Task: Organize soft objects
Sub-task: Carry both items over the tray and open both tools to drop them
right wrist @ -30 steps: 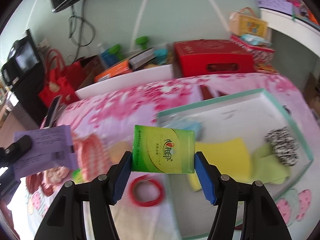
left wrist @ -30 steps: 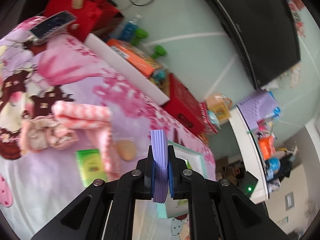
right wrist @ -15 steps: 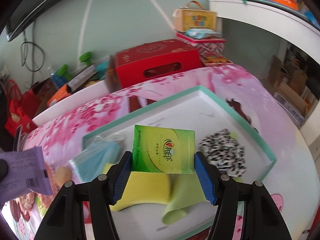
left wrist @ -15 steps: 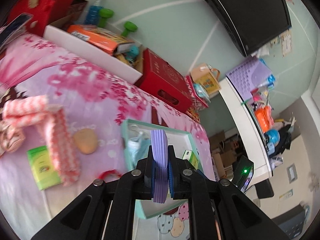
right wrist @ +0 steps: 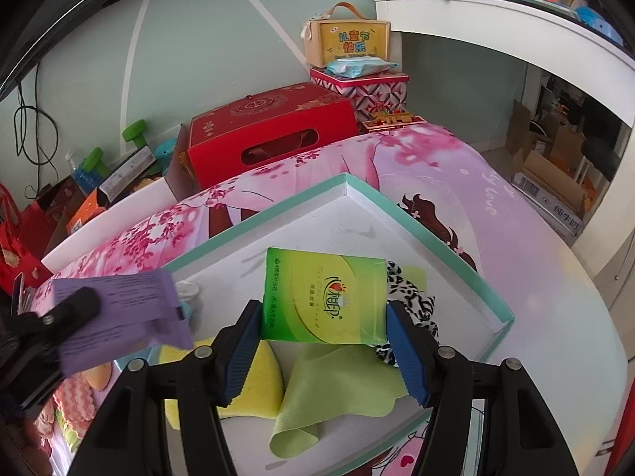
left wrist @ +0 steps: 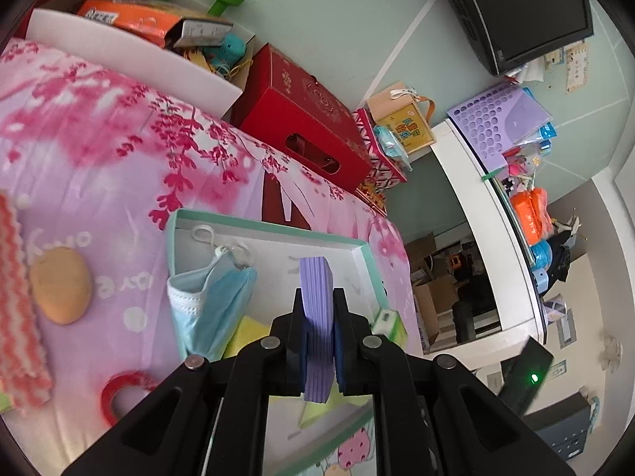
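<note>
My left gripper (left wrist: pixel 319 317) is shut on a purple tissue pack (left wrist: pixel 315 297) and holds it over the white tray with a green rim (left wrist: pixel 270 225). The pack also shows at the left of the right wrist view (right wrist: pixel 119 317). My right gripper (right wrist: pixel 323 329) is shut on a green tissue pack (right wrist: pixel 323 297) above the same tray (right wrist: pixel 428 222). In the tray lie a blue face mask (left wrist: pixel 210 297), a yellow sponge (right wrist: pixel 258 388), a green cloth (right wrist: pixel 329 388) and a black-and-white scrunchie (right wrist: pixel 412 301).
On the pink bedspread left of the tray lie a tan oval sponge (left wrist: pixel 59 289), a pink striped cloth (left wrist: pixel 16 297) and a red tape ring (left wrist: pixel 119 392). A red box (right wrist: pixel 270 131) and a white bin (left wrist: pixel 119 51) stand behind. A white desk (right wrist: pixel 516 27) is at the right.
Both grippers have moved to the right, from over the bedspread to over the tray, each still holding its tissue pack. The tray now lies right under them.
</note>
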Demonstrator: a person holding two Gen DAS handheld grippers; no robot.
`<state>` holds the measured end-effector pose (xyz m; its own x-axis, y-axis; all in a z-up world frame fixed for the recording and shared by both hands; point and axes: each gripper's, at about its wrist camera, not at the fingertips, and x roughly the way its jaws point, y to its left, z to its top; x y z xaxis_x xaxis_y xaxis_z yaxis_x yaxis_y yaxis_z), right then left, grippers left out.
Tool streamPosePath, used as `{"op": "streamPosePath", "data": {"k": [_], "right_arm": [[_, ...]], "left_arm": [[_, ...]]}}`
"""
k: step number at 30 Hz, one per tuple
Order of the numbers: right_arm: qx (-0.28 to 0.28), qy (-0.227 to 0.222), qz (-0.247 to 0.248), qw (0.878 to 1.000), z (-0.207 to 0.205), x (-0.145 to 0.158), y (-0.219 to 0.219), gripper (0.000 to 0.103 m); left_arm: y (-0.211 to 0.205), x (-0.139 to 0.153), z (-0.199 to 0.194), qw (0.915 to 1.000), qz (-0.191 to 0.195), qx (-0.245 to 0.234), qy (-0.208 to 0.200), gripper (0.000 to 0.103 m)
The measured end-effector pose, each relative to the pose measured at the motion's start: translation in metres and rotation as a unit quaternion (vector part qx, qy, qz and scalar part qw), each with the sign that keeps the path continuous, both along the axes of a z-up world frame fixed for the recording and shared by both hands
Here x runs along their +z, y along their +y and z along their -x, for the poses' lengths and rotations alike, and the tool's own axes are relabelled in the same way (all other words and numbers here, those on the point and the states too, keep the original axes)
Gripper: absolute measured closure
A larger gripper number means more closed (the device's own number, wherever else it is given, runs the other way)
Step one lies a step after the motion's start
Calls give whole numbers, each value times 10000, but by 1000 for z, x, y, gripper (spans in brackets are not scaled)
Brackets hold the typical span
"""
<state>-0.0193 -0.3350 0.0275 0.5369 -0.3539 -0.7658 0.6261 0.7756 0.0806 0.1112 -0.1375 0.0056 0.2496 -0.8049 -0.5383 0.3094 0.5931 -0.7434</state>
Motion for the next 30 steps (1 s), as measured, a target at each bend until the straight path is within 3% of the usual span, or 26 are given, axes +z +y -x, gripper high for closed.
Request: {"op": "streamPosePath", "data": {"k": [9,12,14,15,17,22,26,28,30], "right_arm": [[-8,46,-52,10000,-1,-4,-5,37],[-5,48,-51,10000,-2,-4,-5,37],[-14,69,-19,10000,-2,-3,-4,34],[-15,86,7,10000,-2,-3,-4,30],[-12,124,65,9999,-2,-2,-3,23],[-77,226,167,9996,-2,-2,-4,1],[-134,287,57,9995,-1,-6,-8,0],[-177,314,-7,9994,0,-8,-10,0],[-216,333,-65,9992,1,-9,-12,0]], "left_arm": [[-19,-21,-17,10000,26,-41,62,91],[-20,-23,-18,9997,-260,0,46,80],[-19,-22,-18,9990,-447,39,-4,65],[-18,-21,-18,9988,-491,47,-21,55],[-15,-18,-16,9984,-548,89,-60,49],[-12,-11,-14,9963,-806,179,-225,22],[-10,-6,-13,9930,-1057,342,-412,15],[-10,-2,-11,9883,-1342,437,-584,5],[-11,1,-10,9823,-1645,505,-738,4]]}}
